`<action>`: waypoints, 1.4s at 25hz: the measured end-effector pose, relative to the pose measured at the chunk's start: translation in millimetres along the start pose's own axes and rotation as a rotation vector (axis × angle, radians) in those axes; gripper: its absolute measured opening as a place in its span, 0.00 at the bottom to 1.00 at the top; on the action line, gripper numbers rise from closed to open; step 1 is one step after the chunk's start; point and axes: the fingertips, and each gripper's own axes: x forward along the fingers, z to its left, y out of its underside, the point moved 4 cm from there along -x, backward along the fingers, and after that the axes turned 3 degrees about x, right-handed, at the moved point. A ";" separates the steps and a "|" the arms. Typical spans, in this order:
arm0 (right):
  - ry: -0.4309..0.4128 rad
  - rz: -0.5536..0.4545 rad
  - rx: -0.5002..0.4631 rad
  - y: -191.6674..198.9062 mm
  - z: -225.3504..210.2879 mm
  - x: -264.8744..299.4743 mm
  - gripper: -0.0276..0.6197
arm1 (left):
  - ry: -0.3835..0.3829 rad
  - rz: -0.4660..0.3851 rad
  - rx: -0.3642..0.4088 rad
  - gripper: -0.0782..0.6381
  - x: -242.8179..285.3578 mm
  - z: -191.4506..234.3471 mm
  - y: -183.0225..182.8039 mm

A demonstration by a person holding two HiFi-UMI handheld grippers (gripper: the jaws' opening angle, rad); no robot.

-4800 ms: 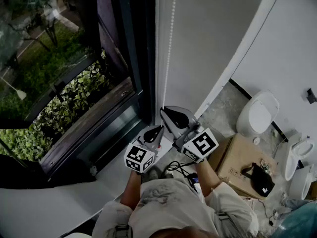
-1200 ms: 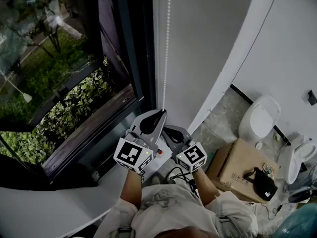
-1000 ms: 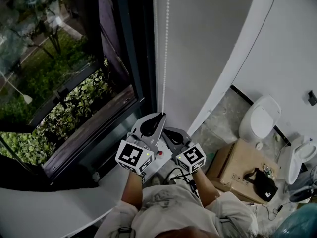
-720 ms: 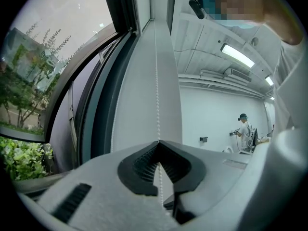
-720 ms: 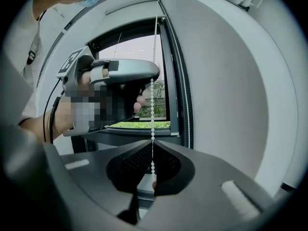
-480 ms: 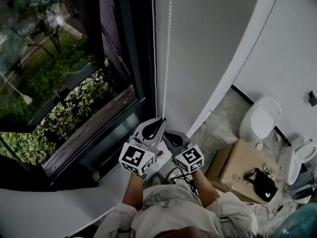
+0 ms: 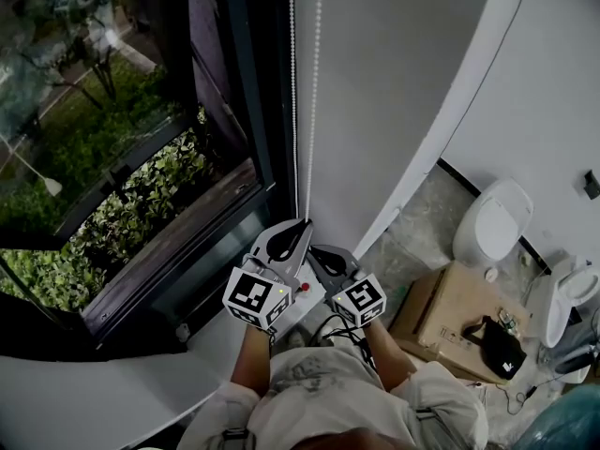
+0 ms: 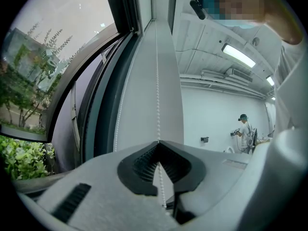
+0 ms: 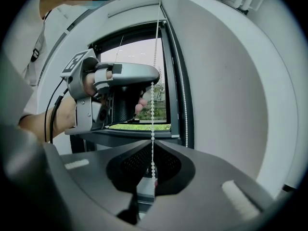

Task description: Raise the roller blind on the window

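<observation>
- Hanging beside the right edge of the dark-framed window (image 7: 246, 111), the roller blind's white bead chain (image 7: 314, 111) drops from the top of the head view to both tools. A second strand (image 7: 292, 82) hangs just left of it.
- The left hand-held gripper (image 7: 302, 225) is clamped on the chain, its jaw tips meeting around the beads. The right hand-held gripper (image 7: 319, 253), just below and nearer, is closed on the same strand.
- Beyond the glass lies a green hedge (image 7: 141, 204). On the floor to the right stand a white toilet (image 7: 492, 223) and a brown cardboard box (image 7: 441, 307), with a black bag (image 7: 502, 350) at its near right edge.
- Only the left gripper view shows a lit ceiling lamp (image 8: 238, 56) and a distant person (image 8: 245, 129). Only the right gripper view shows fingers (image 9: 140, 105) wrapped on the left tool's handle.
- About a second ago the left tool sat slightly higher in the head view. Nearly five seconds ago the right tool was the upper one.
</observation>
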 end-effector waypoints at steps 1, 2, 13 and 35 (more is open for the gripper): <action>0.002 -0.003 -0.003 -0.1 0.4 -0.4 0.07 | -0.001 -0.001 0.004 0.13 -0.9 -0.5 -0.2; 0.004 -0.007 -0.007 -0.5 0.7 -1.0 0.07 | -0.002 -0.002 0.009 0.13 -1.6 -1.1 -0.5; 0.019 -0.009 -0.026 -6.7 -0.9 -6.6 0.16 | -0.021 0.044 0.042 0.17 -5.0 -1.1 7.5; -0.009 -0.139 -0.041 -64.2 17.3 -46.8 0.05 | -0.065 0.014 0.024 0.12 -51.2 -8.4 31.9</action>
